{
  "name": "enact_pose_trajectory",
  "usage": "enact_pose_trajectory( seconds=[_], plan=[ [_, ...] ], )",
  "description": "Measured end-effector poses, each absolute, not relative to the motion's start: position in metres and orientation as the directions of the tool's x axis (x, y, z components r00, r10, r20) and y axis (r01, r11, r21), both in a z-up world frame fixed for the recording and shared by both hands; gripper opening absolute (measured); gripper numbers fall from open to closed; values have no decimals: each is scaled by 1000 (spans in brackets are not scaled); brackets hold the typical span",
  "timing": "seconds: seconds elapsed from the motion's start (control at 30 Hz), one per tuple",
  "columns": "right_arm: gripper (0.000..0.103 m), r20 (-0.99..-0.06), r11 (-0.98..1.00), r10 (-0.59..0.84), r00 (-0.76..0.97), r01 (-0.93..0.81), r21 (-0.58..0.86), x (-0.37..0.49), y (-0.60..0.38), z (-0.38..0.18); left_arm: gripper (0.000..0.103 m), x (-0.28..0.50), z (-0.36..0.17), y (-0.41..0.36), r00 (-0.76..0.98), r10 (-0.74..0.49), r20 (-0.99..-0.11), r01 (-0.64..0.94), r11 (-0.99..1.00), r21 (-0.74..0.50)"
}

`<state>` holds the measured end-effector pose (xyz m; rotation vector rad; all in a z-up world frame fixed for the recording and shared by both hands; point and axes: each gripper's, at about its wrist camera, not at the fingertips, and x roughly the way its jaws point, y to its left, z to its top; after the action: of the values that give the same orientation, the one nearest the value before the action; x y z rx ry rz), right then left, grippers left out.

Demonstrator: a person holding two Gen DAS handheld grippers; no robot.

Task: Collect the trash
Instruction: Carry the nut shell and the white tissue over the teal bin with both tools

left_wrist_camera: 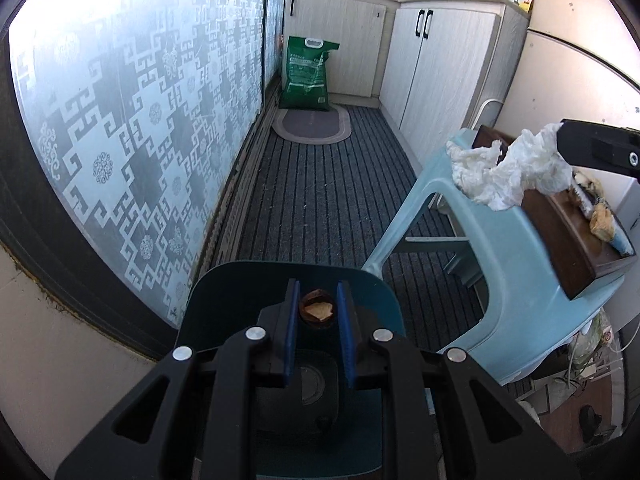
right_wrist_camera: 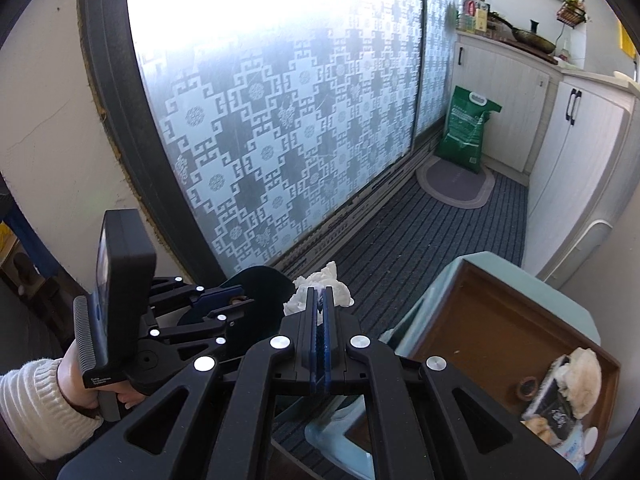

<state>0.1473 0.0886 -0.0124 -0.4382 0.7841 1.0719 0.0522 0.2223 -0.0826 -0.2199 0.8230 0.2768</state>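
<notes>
Over the dark blue bin [left_wrist_camera: 224, 300], the left gripper [left_wrist_camera: 318, 312] pinches a small brown nutshell [left_wrist_camera: 317, 310] between its blue pads. Just right of the bin, the right gripper [right_wrist_camera: 319, 296] is clamped on a crumpled white tissue [right_wrist_camera: 320, 286]. More scraps lie in the brown tray [right_wrist_camera: 472, 320] on the pale blue stool [left_wrist_camera: 516, 256] beyond the bin.

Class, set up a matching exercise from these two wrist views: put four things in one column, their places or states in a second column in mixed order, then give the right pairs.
Things
1. small round brown nut shell
2. crumpled white tissue paper
3. shallow brown wooden tray
4. green printed sack

Places
A. on the pale blue plastic stool
B. pinched in the shut right tool
C. standing on the floor against the cabinets
D. between the blue pads of the left tool

Pairs: 1-D, 2-B, 3-A, 4-C
</notes>
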Motion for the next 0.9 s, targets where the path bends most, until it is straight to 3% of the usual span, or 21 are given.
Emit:
enact_pose_trajectory(
  seconds=[0.9],
  plan=[
    [2,-870,397,480,111,-912,103,125,150,-80,21,40,-158,253,378,123,-918,-330,944,-9]
  ],
)
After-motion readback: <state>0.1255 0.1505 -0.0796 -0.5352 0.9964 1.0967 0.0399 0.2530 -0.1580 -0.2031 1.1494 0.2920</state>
